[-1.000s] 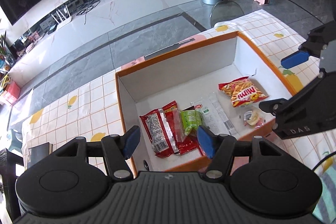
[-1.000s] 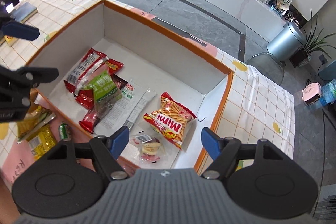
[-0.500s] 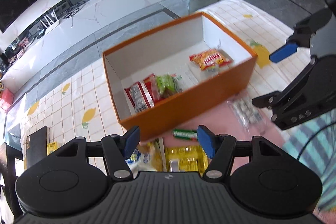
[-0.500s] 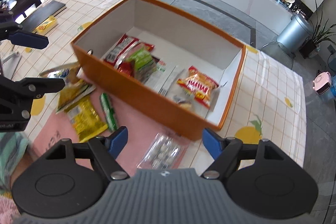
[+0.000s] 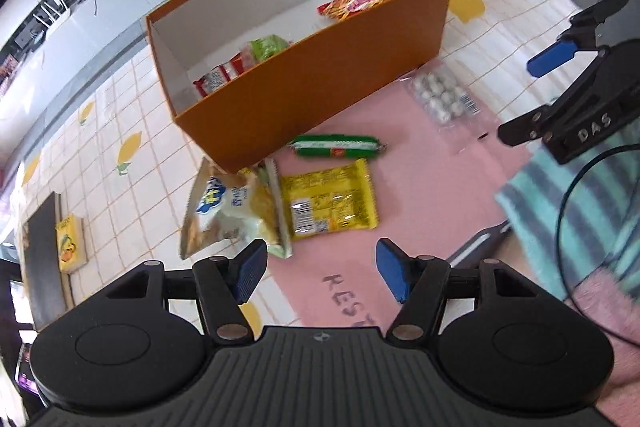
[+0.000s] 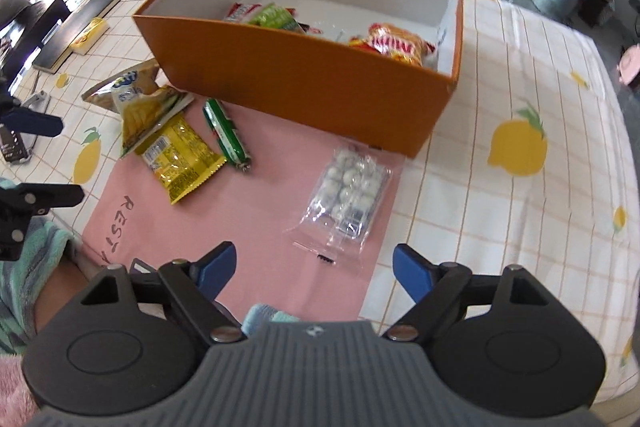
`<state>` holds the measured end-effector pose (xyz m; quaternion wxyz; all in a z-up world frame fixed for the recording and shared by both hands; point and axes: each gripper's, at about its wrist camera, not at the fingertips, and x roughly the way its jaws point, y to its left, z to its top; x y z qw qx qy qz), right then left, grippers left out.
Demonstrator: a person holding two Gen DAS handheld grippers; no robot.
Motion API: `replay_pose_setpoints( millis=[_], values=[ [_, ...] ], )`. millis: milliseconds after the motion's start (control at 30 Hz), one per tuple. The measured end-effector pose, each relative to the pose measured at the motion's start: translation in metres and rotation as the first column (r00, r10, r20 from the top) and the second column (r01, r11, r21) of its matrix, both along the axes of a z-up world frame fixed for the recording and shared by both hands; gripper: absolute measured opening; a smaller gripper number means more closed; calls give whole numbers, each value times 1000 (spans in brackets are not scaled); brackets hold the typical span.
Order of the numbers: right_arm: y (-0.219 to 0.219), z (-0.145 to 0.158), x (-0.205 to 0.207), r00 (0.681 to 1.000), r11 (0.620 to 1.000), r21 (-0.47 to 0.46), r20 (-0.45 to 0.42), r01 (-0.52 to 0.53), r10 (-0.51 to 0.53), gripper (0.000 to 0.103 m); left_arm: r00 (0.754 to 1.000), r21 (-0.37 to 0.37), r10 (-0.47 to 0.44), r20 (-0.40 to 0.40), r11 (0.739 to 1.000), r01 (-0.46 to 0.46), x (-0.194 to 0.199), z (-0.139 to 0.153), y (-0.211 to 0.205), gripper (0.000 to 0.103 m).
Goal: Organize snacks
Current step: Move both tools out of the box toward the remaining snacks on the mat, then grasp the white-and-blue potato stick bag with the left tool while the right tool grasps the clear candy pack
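Observation:
An orange box (image 5: 304,95) (image 6: 312,83) with a white inside holds several snack packets. In front of it, on a pink mat (image 5: 400,211) (image 6: 248,227), lie a yellow packet (image 5: 330,205) (image 6: 182,157), a green stick pack (image 5: 336,147) (image 6: 226,129), a pale chip bag (image 5: 224,211) (image 6: 136,103) and a clear bag of white candies (image 5: 442,95) (image 6: 350,193). My left gripper (image 5: 318,273) hangs open just short of the yellow packet, holding nothing. My right gripper (image 6: 312,269) has its jaws opening, empty, just short of the candy bag.
The table wears a white checked cloth with lemon prints (image 6: 516,147). A dark book with a yellow pad (image 5: 68,239) lies at the left table edge. A striped teal sleeve (image 5: 568,203) is at the near side. Beyond the table are a grey floor and a white cabinet.
Both grippers have pulled back from above the box toward the near side and sunk, so the loose snacks on the pink mat now show. The right jaws stand wider.

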<state>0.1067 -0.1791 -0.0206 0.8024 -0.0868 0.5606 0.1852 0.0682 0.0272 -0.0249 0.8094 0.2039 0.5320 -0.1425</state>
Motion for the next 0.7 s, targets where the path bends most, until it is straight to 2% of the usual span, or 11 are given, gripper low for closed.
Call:
replay_pose_setpoints(
  millis=[133, 300, 400, 500, 700],
  values=[
    [-10, -26, 11, 994, 994, 25, -19, 108, -107, 84, 1000, -4, 20, -16, 1000, -20, 7, -10, 20, 74],
    [-20, -52, 22, 977, 977, 24, -30, 210, -209, 84, 995, -37, 101, -18, 994, -102, 21, -17, 51, 76],
    [-20, -59, 24, 979, 979, 21, -9, 204, -203, 83, 992, -81, 123, -11, 989, -124, 28, -22, 66, 79],
    [-20, -60, 26, 980, 980, 24, 33, 195, -196, 83, 988, -121, 147, -39, 981, -151, 37, -32, 78, 79],
    [-19, -63, 28, 976, 980, 57, 90, 192, -196, 82, 981, -185, 192, -35, 963, -195, 51, -47, 84, 79]
  ],
)
